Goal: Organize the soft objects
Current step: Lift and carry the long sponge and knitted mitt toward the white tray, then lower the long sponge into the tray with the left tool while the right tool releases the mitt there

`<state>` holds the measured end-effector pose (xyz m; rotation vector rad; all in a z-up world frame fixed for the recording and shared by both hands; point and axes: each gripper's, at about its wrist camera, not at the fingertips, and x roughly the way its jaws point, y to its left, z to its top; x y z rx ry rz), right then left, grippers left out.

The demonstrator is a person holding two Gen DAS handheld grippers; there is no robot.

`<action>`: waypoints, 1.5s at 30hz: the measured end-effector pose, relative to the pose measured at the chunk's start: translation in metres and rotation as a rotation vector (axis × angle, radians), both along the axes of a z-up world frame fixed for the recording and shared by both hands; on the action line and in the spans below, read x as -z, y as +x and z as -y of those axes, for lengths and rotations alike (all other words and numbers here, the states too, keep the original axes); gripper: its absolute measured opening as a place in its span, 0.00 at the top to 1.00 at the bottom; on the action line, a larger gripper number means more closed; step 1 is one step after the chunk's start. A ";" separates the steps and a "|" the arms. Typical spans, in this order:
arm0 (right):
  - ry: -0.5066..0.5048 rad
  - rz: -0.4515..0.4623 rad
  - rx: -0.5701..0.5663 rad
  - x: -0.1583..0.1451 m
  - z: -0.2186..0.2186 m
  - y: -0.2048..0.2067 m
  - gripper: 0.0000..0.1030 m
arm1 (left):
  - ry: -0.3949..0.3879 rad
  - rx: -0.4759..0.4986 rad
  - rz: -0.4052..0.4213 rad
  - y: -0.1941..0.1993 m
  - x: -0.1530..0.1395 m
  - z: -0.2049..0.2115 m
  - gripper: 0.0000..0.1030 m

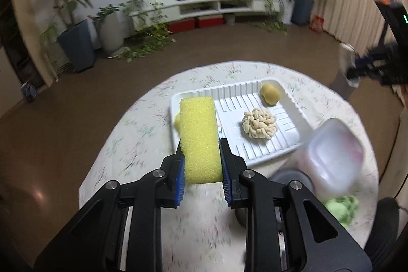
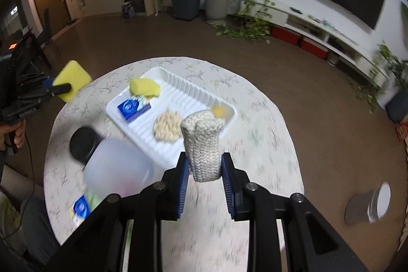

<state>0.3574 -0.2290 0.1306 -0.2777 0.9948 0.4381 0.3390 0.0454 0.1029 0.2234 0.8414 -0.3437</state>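
Observation:
My left gripper (image 1: pixel 202 152) is shut on a yellow sponge (image 1: pixel 199 134), held above the round table near the left end of the white ribbed tray (image 1: pixel 267 152). The same sponge (image 2: pixel 72 84) and left gripper (image 2: pixel 54 88) show at the far left of the right wrist view. My right gripper (image 2: pixel 205 162) is shut on a cream knitted piece (image 2: pixel 202 144), lifted over the tray (image 2: pixel 183 142). In the tray lie a beige noodle-like scrubber (image 1: pixel 258 124), a small yellow ball (image 1: pixel 270 93), a yellow cloth (image 2: pixel 144 87) and a blue packet (image 2: pixel 134 108).
A translucent plastic container (image 1: pixel 334 154) stands near the tray, with a black round lid (image 2: pixel 84 144) beside it. A green soft item (image 1: pixel 341 205) and another blue packet (image 2: pixel 81 207) lie near the table's front edge. Potted plants and a low TV shelf line the far wall.

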 end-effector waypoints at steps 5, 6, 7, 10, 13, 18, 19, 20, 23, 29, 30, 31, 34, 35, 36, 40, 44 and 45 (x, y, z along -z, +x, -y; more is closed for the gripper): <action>-0.039 -0.072 -0.070 0.048 -0.034 0.061 0.73 | 0.055 0.059 -0.040 0.038 0.035 0.025 0.79; -0.047 -0.082 -0.086 0.057 -0.040 0.067 0.73 | 0.055 0.069 -0.047 0.045 0.040 0.029 0.79; -0.055 -0.098 -0.101 0.068 -0.046 0.074 0.73 | 0.056 0.081 -0.056 0.051 0.046 0.034 0.79; -0.084 -0.145 -0.127 0.095 -0.060 0.093 0.73 | 0.083 0.109 -0.088 0.064 0.065 0.043 0.79; -0.113 -0.171 -0.151 0.116 -0.071 0.106 0.73 | 0.099 0.125 -0.106 0.076 0.078 0.048 0.79; -0.082 -0.195 -0.184 0.132 -0.080 0.118 0.73 | 0.085 0.142 -0.129 0.085 0.090 0.054 0.77; -0.084 -0.194 -0.191 0.133 -0.082 0.118 0.73 | 0.092 0.144 -0.139 0.087 0.094 0.057 0.77; -0.085 -0.194 -0.194 0.133 -0.085 0.119 0.73 | 0.102 0.142 -0.144 0.088 0.097 0.058 0.77; -0.088 -0.194 -0.197 0.135 -0.090 0.121 0.73 | 0.104 0.135 -0.149 0.089 0.101 0.062 0.77; -0.080 -0.196 -0.184 0.135 -0.089 0.121 0.71 | 0.094 0.125 -0.158 0.087 0.101 0.061 0.60; -0.078 -0.196 -0.182 0.133 -0.089 0.120 0.70 | 0.089 0.123 -0.155 0.086 0.099 0.061 0.59; -0.075 -0.195 -0.178 0.132 -0.088 0.120 0.69 | 0.080 0.119 -0.151 0.085 0.097 0.060 0.55; -0.063 -0.194 -0.164 0.128 -0.085 0.119 0.64 | 0.068 0.111 -0.145 0.083 0.092 0.057 0.51; -0.061 -0.191 -0.160 0.126 -0.084 0.119 0.64 | 0.069 0.108 -0.141 0.081 0.090 0.057 0.51; -0.055 -0.188 -0.155 0.124 -0.082 0.117 0.64 | 0.069 0.104 -0.137 0.080 0.089 0.056 0.51; -0.032 -0.173 -0.127 0.116 -0.070 0.112 0.62 | 0.053 0.085 -0.133 0.074 0.083 0.049 0.47; -0.002 -0.156 -0.095 0.103 -0.054 0.104 0.57 | 0.026 0.073 -0.118 0.066 0.074 0.040 0.38; 0.006 -0.148 -0.082 0.100 -0.050 0.103 0.55 | 0.023 0.070 -0.114 0.064 0.072 0.038 0.36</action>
